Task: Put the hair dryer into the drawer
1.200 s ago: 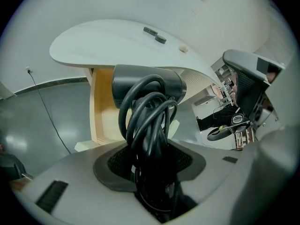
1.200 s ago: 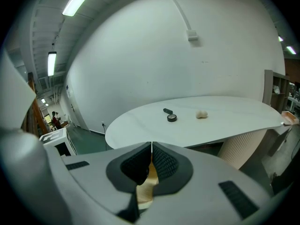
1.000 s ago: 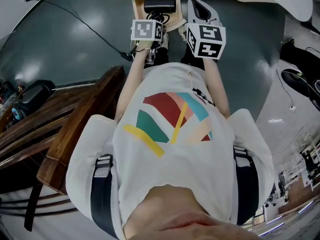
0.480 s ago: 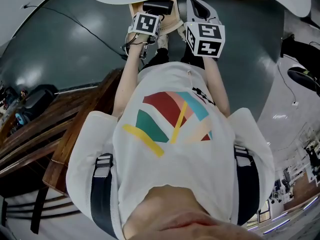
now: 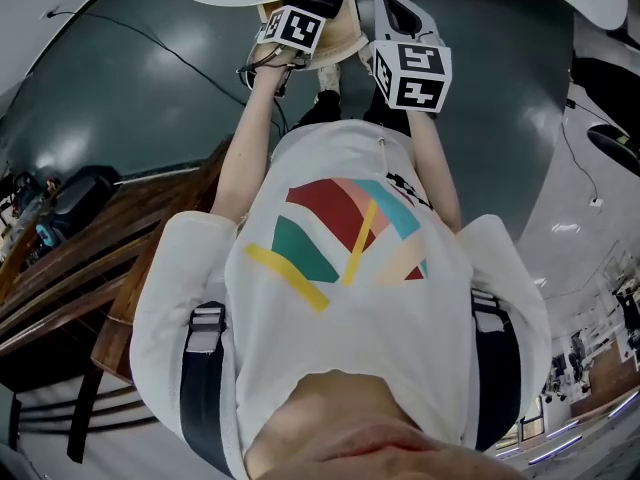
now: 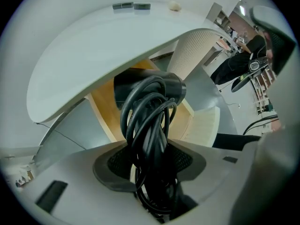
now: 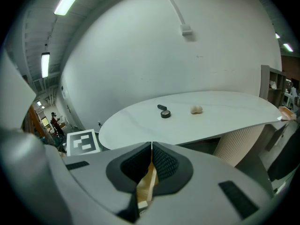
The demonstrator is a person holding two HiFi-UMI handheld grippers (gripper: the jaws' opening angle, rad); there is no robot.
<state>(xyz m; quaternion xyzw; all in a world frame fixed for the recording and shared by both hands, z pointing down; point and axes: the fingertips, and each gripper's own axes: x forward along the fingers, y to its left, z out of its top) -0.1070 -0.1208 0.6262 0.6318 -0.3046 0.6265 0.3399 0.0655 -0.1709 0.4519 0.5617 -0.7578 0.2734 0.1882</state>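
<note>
In the left gripper view the jaws of the left gripper [image 6: 151, 161] stand fairly wide and are clamped on the black cord [image 6: 145, 121] coiled about the hair dryer [image 6: 150, 86]. The dryer's dark body hangs just beyond the tips, over the open pale-wood drawer [image 6: 110, 107]. That drawer sits under the overhanging white table top [image 6: 108, 46], beside a ribbed pedestal [image 6: 192, 55]. In the right gripper view the jaws of the right gripper [image 7: 151, 149] meet at their tips. A strip of light wood shows in the gap below them, and I cannot tell whether it is pinched. Beyond lies the table [image 7: 211, 121] with a small black ring [image 7: 165, 114] and a pale lump [image 7: 196, 109] on it. The other gripper's marker cube [image 7: 83, 143] shows at lower left. In the head view the left gripper [image 5: 300, 23] is over the drawer [image 5: 345, 43] at the top of the picture, with the hair dryer [image 5: 325, 0] showing black at its tip. The right gripper [image 5: 398, 18] is just beside the drawer's right edge, above a dark grey floor [image 5: 150, 98].
</note>
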